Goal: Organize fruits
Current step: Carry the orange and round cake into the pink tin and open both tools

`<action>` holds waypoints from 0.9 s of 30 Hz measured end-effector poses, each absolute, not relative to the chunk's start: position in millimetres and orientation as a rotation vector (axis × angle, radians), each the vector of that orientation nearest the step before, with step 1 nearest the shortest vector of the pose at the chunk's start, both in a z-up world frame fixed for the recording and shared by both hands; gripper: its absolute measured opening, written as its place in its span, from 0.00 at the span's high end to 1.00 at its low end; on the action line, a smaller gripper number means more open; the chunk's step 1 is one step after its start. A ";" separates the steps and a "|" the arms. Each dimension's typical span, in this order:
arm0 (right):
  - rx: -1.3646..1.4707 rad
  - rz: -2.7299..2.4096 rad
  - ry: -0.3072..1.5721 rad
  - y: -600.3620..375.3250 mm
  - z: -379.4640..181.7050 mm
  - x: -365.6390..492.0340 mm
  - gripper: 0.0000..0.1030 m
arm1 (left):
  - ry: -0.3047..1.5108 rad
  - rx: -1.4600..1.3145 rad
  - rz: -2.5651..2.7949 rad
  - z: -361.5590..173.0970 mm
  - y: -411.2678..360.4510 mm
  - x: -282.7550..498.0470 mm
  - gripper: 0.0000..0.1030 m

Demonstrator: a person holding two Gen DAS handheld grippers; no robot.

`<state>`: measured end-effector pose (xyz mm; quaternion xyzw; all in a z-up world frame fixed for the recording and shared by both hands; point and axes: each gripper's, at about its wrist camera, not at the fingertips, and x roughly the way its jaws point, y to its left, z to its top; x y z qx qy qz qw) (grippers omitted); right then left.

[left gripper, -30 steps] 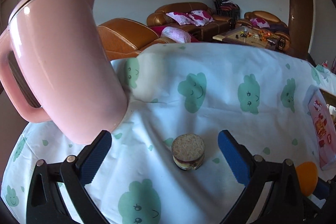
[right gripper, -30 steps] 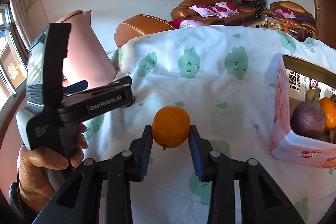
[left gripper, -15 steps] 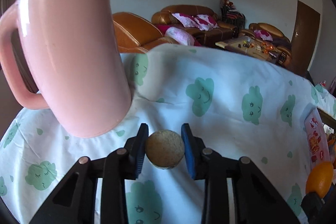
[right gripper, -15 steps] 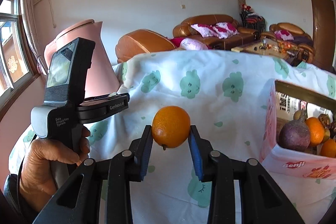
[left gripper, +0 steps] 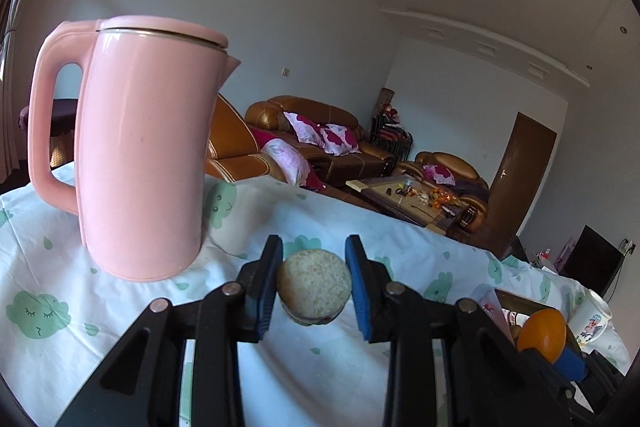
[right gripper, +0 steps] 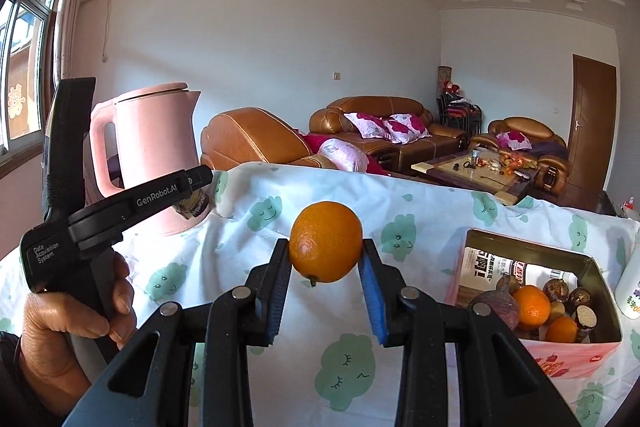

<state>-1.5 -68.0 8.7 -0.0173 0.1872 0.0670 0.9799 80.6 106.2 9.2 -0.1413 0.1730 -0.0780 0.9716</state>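
My left gripper (left gripper: pixel 314 285) is shut on a round tan, rough-topped fruit piece (left gripper: pixel 314 286) and holds it above the cloth, next to the pink kettle (left gripper: pixel 140 155). My right gripper (right gripper: pixel 325 259) is shut on an orange (right gripper: pixel 326 241), held in the air left of the open tin box (right gripper: pixel 592 341). The box holds several fruits: oranges, a purple fruit (right gripper: pixel 496 307) and brown ones. The orange also shows at the right edge of the left wrist view (left gripper: pixel 542 333). The left gripper's body shows in the right wrist view (right gripper: pixel 120 205).
The table wears a white cloth with green cloud prints (right gripper: pixel 404 203). A white bottle (right gripper: pixel 632 283) stands right of the box. The kettle (right gripper: pixel 154 155) stands at the table's far left. Brown sofas and a low table lie behind.
My left gripper closed on the tan fruit piece and lifted it off the cloth. My right gripper rose with the orange; the box now sits lower right.
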 end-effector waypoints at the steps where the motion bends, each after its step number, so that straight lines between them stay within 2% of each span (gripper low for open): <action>1: -0.034 0.135 0.378 -68.3 8.4 -1.4 0.65 | 0.333 -0.265 -0.164 11.3 102.5 77.8 0.67; 13: 0.001 0.104 0.413 -100.5 4.6 -13.0 0.65 | 0.333 -0.011 -0.142 14.0 36.3 43.5 0.67; 27: -0.007 0.035 0.366 -151.6 13.8 -46.3 0.65 | 0.265 -0.056 -0.373 32.8 2.7 3.2 0.67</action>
